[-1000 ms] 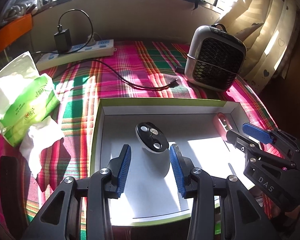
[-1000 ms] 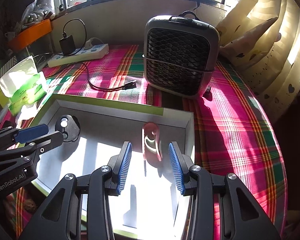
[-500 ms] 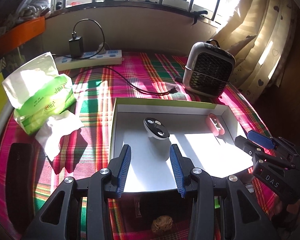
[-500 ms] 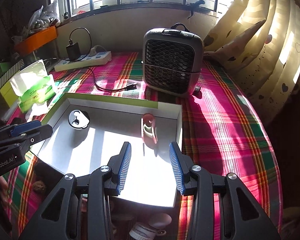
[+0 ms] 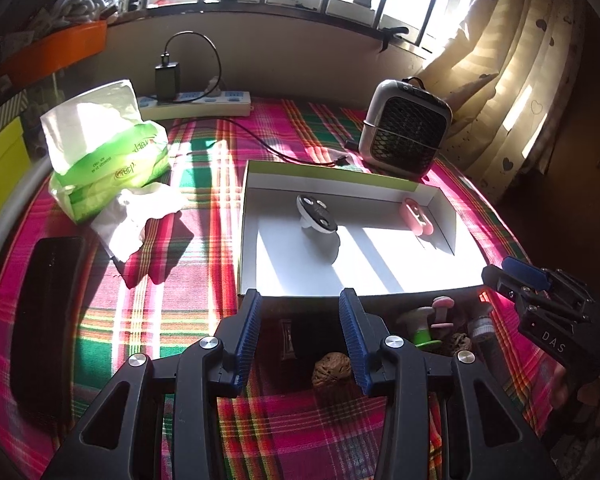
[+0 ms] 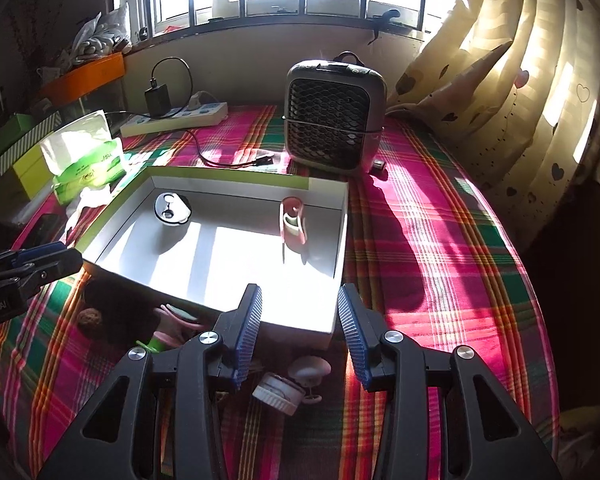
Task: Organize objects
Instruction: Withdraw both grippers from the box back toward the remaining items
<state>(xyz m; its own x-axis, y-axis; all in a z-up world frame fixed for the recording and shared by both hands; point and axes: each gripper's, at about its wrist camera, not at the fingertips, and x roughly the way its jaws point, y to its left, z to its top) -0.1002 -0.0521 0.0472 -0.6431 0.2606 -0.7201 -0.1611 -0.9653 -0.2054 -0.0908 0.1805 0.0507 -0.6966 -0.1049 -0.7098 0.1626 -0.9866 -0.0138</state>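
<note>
A shallow white box with a green rim lies on the plaid cloth. In it sit a black and white round gadget and a pink clip-like object. In front of the box, in shadow, lie a walnut, a green and pink toy, a white jar lid and other small items. My left gripper is open and empty above the walnut. My right gripper is open and empty above the box's near right corner.
A grey desk fan stands behind the box. A green tissue pack and crumpled tissue lie left. A power strip with a cable is at the back. A black flat object lies at far left.
Both grippers have pulled back toward me and away from the box. The small items in front of the box have come into view. Both stay open.
</note>
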